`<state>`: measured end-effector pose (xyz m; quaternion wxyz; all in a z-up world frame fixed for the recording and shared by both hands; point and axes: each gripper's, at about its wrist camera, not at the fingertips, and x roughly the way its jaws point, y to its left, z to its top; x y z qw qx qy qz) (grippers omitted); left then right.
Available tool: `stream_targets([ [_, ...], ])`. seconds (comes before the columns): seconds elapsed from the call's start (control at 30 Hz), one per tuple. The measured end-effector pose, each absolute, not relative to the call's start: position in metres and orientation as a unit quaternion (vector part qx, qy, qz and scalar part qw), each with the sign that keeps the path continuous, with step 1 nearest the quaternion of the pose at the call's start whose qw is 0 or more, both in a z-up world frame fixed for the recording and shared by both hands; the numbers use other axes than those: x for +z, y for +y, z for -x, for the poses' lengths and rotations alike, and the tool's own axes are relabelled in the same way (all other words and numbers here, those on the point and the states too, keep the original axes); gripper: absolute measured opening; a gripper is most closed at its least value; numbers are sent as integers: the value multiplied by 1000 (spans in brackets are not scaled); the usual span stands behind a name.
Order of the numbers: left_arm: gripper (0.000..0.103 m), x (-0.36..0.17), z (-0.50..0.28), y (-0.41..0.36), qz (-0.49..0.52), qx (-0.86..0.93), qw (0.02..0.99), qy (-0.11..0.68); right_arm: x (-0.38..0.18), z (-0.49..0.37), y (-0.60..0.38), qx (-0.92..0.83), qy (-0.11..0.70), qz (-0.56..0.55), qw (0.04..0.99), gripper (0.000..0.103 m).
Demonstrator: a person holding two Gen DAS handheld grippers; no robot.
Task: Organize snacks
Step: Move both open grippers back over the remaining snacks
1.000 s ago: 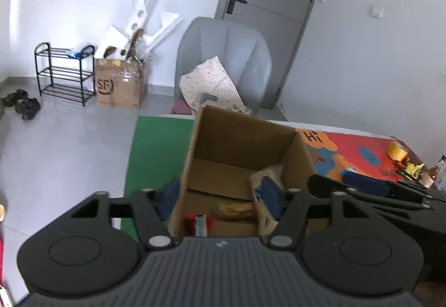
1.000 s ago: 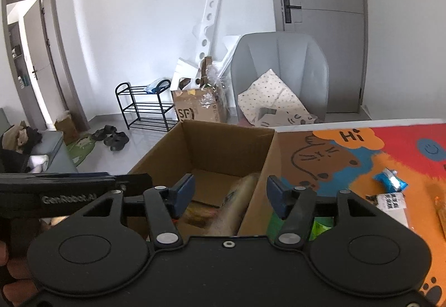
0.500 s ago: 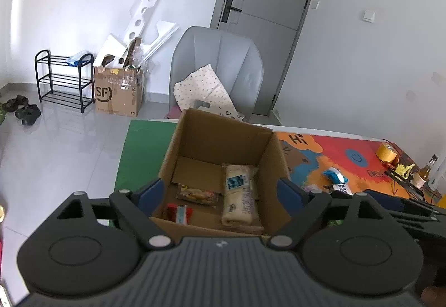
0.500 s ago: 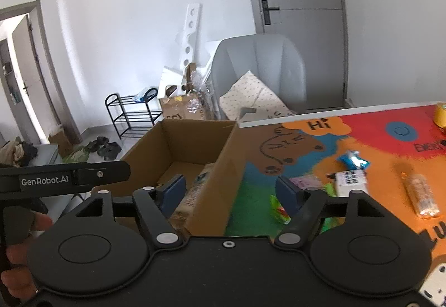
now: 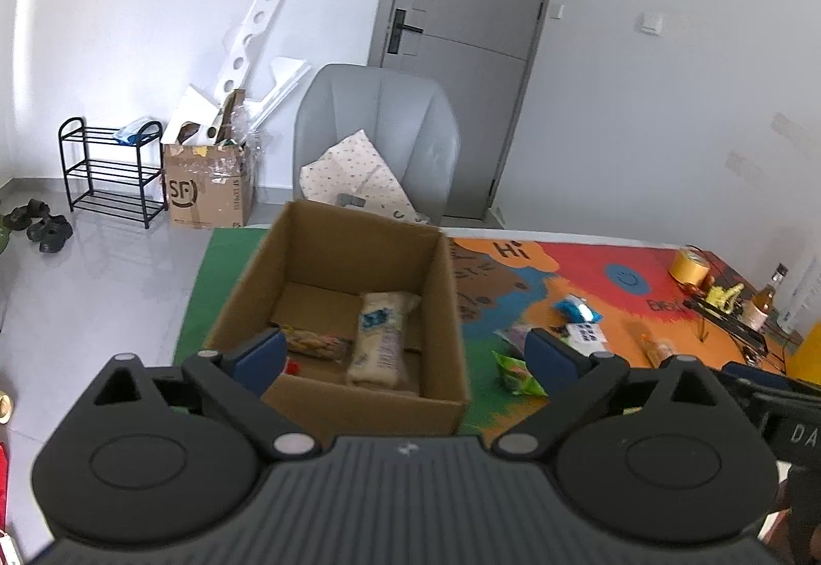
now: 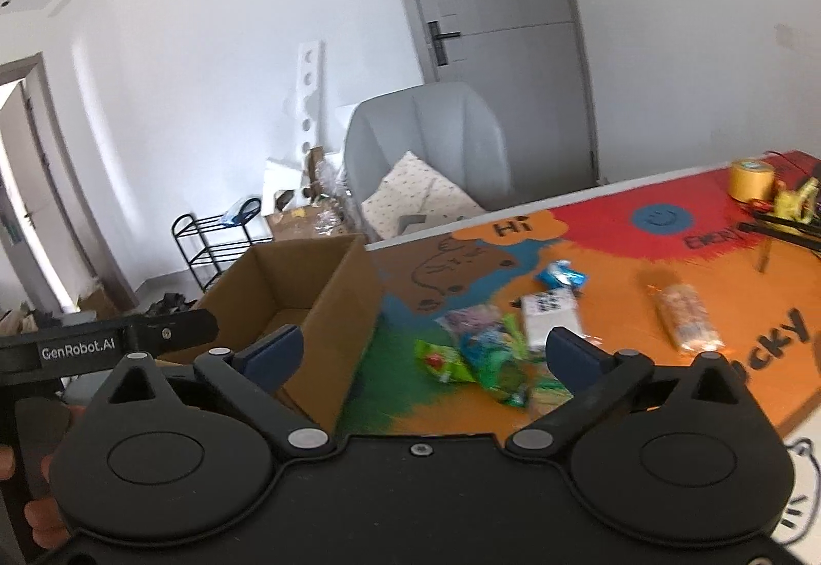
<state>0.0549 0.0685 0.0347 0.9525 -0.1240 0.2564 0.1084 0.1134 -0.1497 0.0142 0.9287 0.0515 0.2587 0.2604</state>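
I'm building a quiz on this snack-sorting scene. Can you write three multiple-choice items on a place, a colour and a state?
1. Where does the long pale snack pack lie?
A. in the cardboard box
B. on the chair
C. on the floor

2. What colour is the tape roll?
A. blue
B. yellow
C. white

3. What does the right tool hold?
A. a green packet
B. the box wall
C. nothing

Key: 1 A, it rests on the box floor. 2 B, it is yellow in both views. 3 C, the jaws are opening with nothing between them.

Snack packets (image 6: 477, 354) beside cardboard box (image 6: 328, 303)
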Motion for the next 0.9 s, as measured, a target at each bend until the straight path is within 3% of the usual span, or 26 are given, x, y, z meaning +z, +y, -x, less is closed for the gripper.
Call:
stream_targets([
  [0.9,97,14,-87,-21,115,18,953,280,-9,-112,-252,170,262,-66,948,103],
])
